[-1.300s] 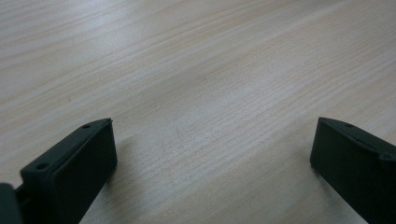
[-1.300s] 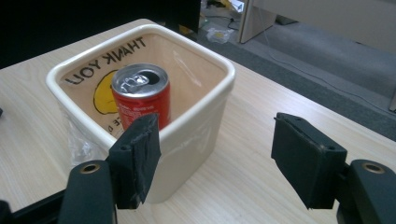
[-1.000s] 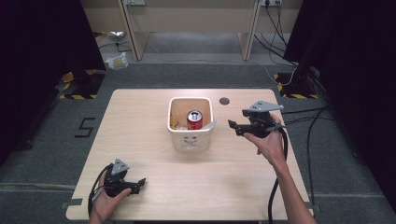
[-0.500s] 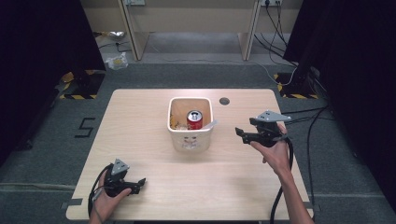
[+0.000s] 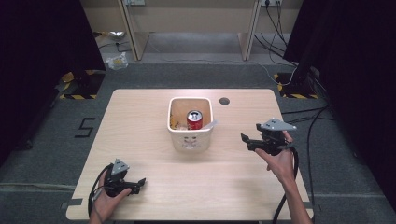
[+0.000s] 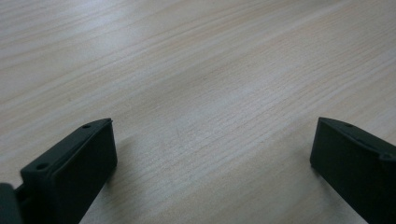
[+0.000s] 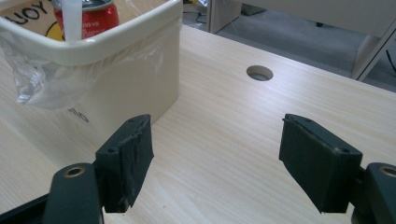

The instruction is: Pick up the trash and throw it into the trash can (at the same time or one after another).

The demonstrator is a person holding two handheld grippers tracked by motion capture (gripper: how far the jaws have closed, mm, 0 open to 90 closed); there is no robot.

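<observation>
Counter [image 5: 154,182] is carrying one cream plastic bin [image 5: 190,136] near its middle, with one red soda can [image 5: 194,119] standing upright inside beside some yellow packaging and clear film. One round cable hole [image 5: 224,101] is sitting just behind the bin to the right. Two grippers are showing. Right gripper [image 5: 247,141] is hanging over the counter to the right of the bin, apart from it, pointing toward it; its jaws are standing spread with nothing between them and have just been opening. Left gripper [image 5: 139,184] is resting at the near left corner, well apart from the bin, jaws spread wide over bare wood.
</observation>
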